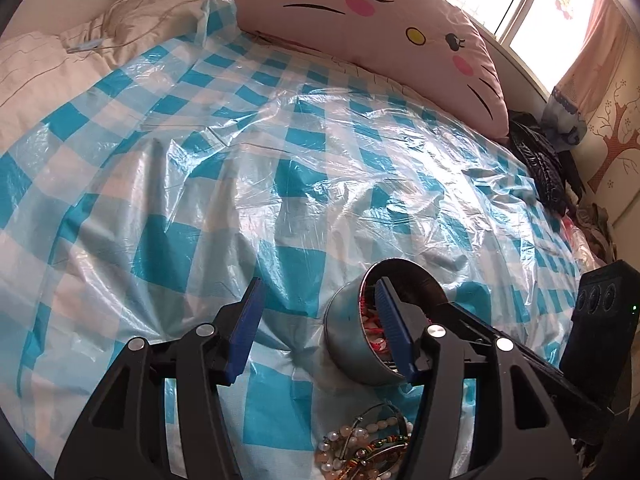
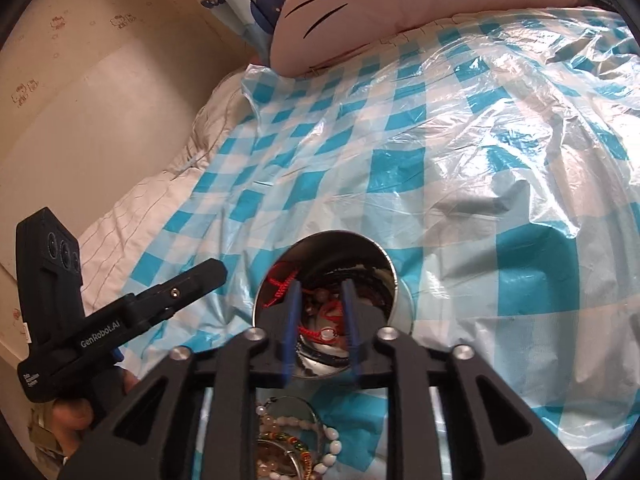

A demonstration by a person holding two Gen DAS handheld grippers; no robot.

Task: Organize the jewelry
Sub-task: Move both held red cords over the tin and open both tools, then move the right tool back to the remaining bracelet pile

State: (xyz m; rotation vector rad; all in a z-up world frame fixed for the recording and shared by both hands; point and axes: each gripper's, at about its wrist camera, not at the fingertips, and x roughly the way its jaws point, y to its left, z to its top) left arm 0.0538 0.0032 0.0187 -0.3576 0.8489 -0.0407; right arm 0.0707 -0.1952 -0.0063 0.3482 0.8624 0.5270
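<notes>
- Nearest the lens in both wrist views lies a heap of beaded bracelets (image 1: 362, 450), pearl-white, amber and green strands tangled with a thin metal bangle, on the checked sheet at the bottom edge.
- Left hand-held gripper (image 1: 316, 312) hangs with its blue-padded fingers spread wide; nothing is between them but the sheet and the tin's near wall, and the pads press on nothing.
- Just beyond the heap, a round metal tin (image 1: 352, 320) rests on the bed, tilted with its open mouth up and toward the right; red cord and dark bands show inside.
- Right hand-held gripper (image 2: 320, 316) points into the tin's mouth with its fingers partly spread; red-corded jewelry (image 2: 320, 332) lies between the pads, which do not close on it.
- A person's hand (image 2: 76, 408) holds the left tool at the lower left of the right wrist view.
- Blue-and-white checked plastic sheet (image 1: 240, 168) covers the bed, wrinkled and glossy.
- Far behind it a pink cat-face cushion (image 1: 384, 32) leans at the head of the bed.
</notes>
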